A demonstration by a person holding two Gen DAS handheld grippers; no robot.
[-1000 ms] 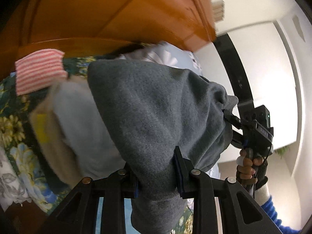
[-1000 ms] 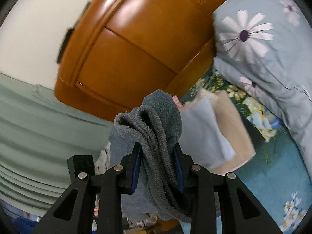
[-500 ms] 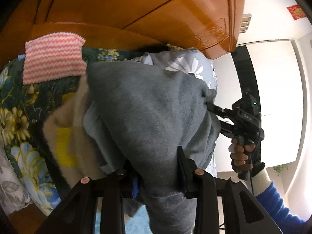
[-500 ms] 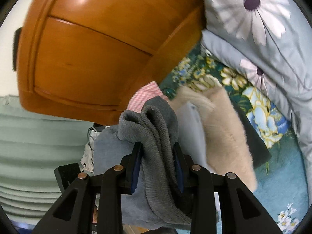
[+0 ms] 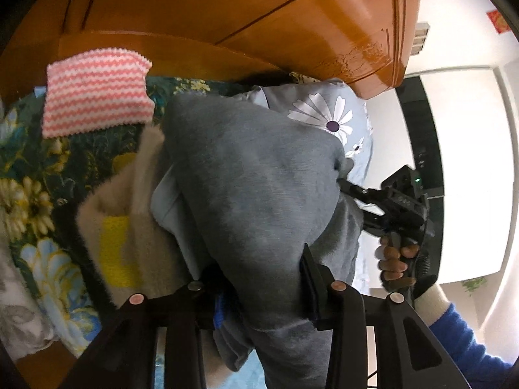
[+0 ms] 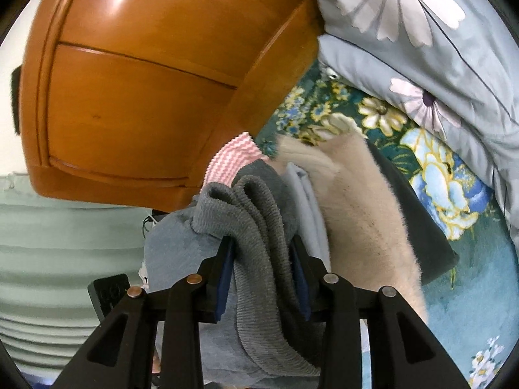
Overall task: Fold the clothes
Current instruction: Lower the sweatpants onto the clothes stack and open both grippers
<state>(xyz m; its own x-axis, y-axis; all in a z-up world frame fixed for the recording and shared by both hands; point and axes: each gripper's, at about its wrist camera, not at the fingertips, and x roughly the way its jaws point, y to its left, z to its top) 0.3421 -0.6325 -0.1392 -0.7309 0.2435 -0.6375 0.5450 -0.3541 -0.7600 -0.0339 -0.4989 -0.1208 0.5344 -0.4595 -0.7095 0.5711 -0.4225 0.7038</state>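
A folded grey garment [image 5: 253, 178] is stretched between both grippers and lies over a stack of folded clothes on the bed. The stack shows a light blue piece [image 5: 168, 201] on a fuzzy beige garment [image 5: 123, 227] with a yellow patch. My left gripper [image 5: 262, 291] has the grey cloth bunched between its jaws, which are opening. My right gripper [image 6: 262, 269] has the garment's ribbed edge [image 6: 259, 214] between its jaws, also opening. In the left wrist view the right gripper [image 5: 343, 183] bites the garment's far end, carried by a hand [image 5: 395, 259].
A pink-and-white striped cloth [image 5: 94, 94] lies folded beyond the stack, near the wooden headboard [image 5: 227, 16]. A daisy-print pillow [image 6: 421, 32] sits to the right on the floral bedspread [image 6: 438, 178]. A dark folded piece [image 6: 421, 227] lies under the beige garment [image 6: 363, 201].
Both grippers have sunk with the grey garment, bringing it down onto the stack. The gap between the left jaws has widened a little, with cloth still in it.
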